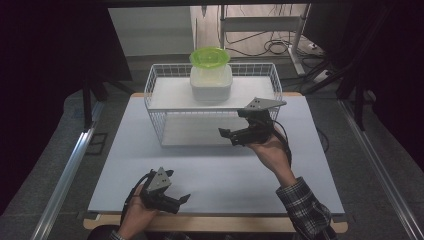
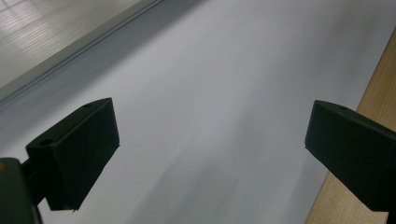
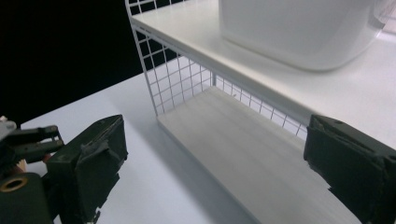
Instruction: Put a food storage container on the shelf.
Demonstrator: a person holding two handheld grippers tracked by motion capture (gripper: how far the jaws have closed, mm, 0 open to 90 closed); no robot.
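A white wire rack [image 1: 159, 95] with two shelves stands at the back of the white mat [image 1: 210, 170]. On its upper shelf sits a white tub [image 1: 211, 84] topped by a green lid [image 1: 210, 57]. My right gripper [image 1: 227, 137] hovers in front of the rack's right half, pointing left, open and empty. In the right gripper view, its jaws [image 3: 215, 158] frame the bare lower shelf [image 3: 243, 140], with the tub [image 3: 299, 28] above on the upper shelf. My left gripper [image 1: 181, 203] rests low near the mat's front edge, open, with nothing but mat between its jaws [image 2: 210, 144].
The mat lies on a wooden table whose edge [image 2: 378, 88] shows beside the left gripper. Metal rails [image 1: 65, 175] run along both sides of the table. Cables and a frame [image 1: 270, 45] sit on the floor behind the rack.
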